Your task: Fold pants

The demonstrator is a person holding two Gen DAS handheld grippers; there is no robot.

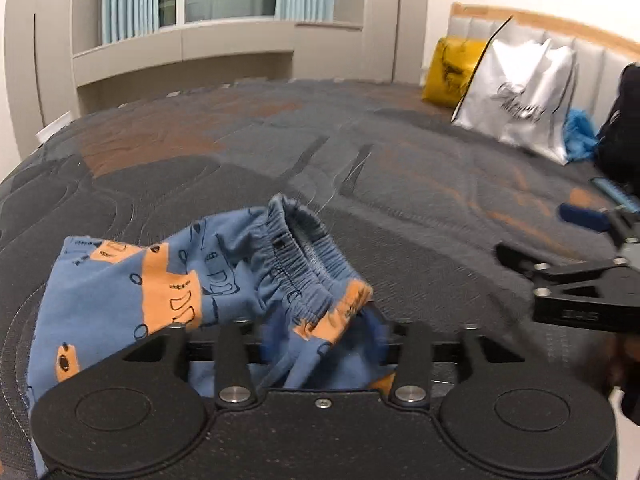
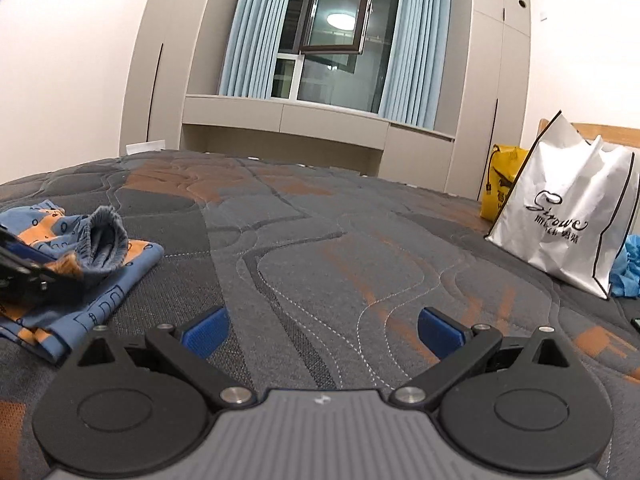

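Small blue pants point(image 1: 168, 292) with orange prints lie bunched on the dark quilted bed point(image 1: 420, 184), elastic waistband point(image 1: 296, 248) standing up. My left gripper point(image 1: 320, 340) is shut on the cloth just below the waistband; its fingertips are buried in the fabric. In the right wrist view the pants point(image 2: 92, 268) lie at the far left with the left gripper point(image 2: 24, 272) on them. My right gripper point(image 2: 322, 328) is open and empty, blue pads point(image 2: 208, 330) spread wide above the bed, right of the pants. It shows at the right edge of the left wrist view point(image 1: 580, 240).
A white shopping bag point(image 2: 568, 216) and a yellow bag point(image 2: 500, 184) stand on the bed by the headboard, with blue crumpled plastic point(image 2: 628, 268) beside them. A dark object point(image 1: 620, 136) is at the right. Wardrobes and a window point(image 2: 340, 40) lie beyond the bed.
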